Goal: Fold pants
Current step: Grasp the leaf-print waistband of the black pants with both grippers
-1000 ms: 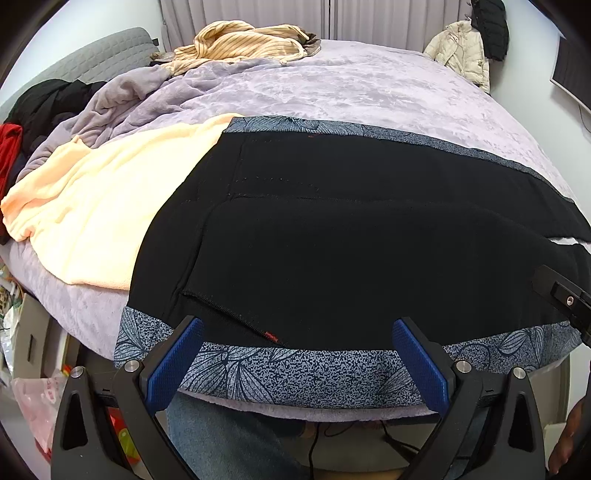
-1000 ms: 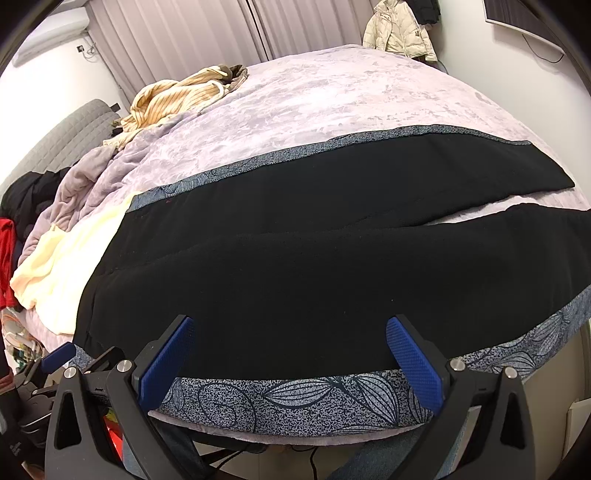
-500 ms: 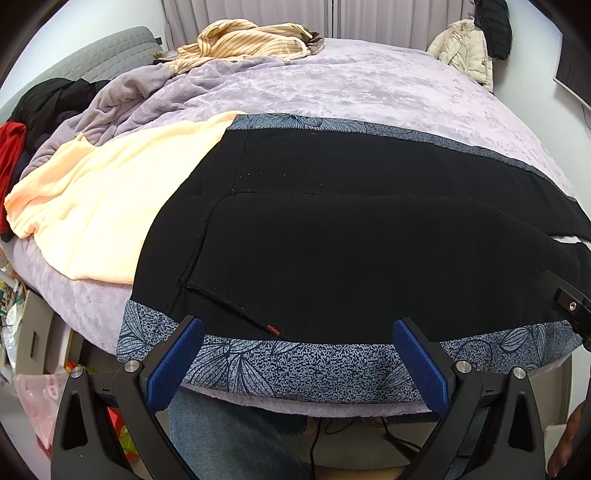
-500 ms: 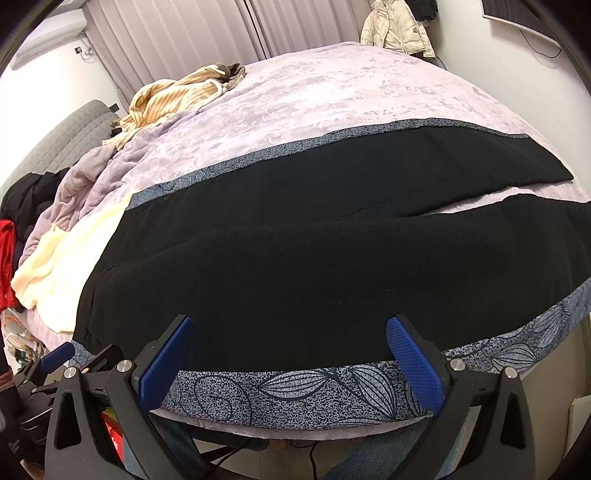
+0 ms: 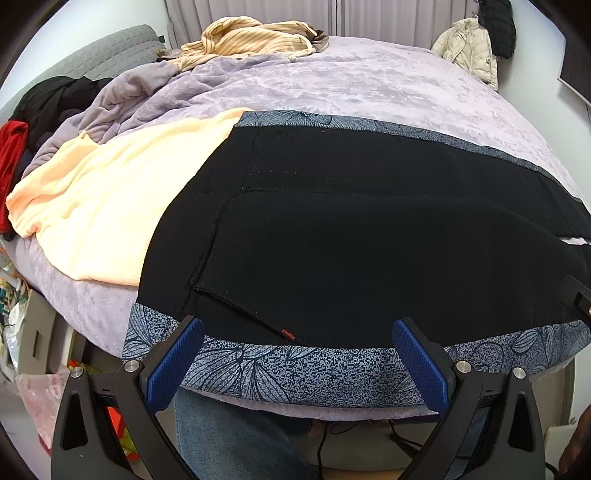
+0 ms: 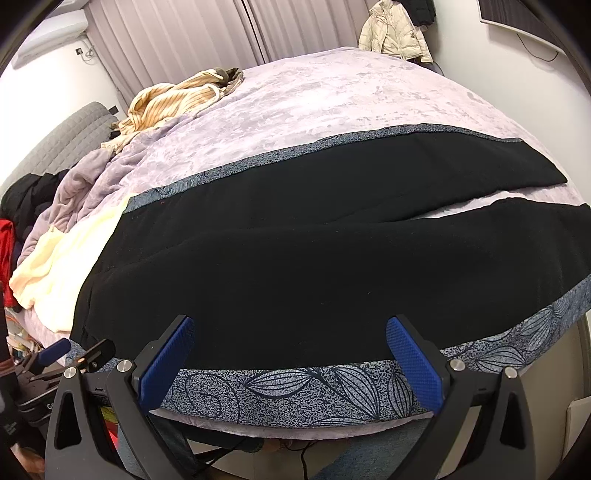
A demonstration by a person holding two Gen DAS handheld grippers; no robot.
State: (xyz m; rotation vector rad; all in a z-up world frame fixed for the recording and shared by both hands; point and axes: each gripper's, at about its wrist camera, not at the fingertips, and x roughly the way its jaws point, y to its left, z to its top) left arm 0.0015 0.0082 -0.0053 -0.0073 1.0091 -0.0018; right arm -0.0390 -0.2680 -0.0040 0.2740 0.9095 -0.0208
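Black pants (image 5: pixel 351 236) with blue leaf-patterned side stripes lie flat across the lavender bed, waist to the left and the two legs running right. They also show in the right wrist view (image 6: pixel 314 254), where the legs split at the right. My left gripper (image 5: pixel 295 354) is open and empty, hovering over the near patterned stripe (image 5: pixel 295 369) by the waist. My right gripper (image 6: pixel 290 350) is open and empty over the near stripe (image 6: pixel 314 387) further along the leg. Neither touches the cloth.
A peach blanket (image 5: pixel 110 206) lies left of the waist. A striped yellow garment (image 5: pixel 251 37) and dark and red clothes (image 5: pixel 22 140) sit at the far left. A cream jacket (image 6: pixel 395 33) hangs at the back. The bed (image 5: pixel 369 88) edge is right below the grippers.
Both grippers have drifted slightly, so the pants sit a little higher in both views. Nothing was grasped and the jaws stay open.
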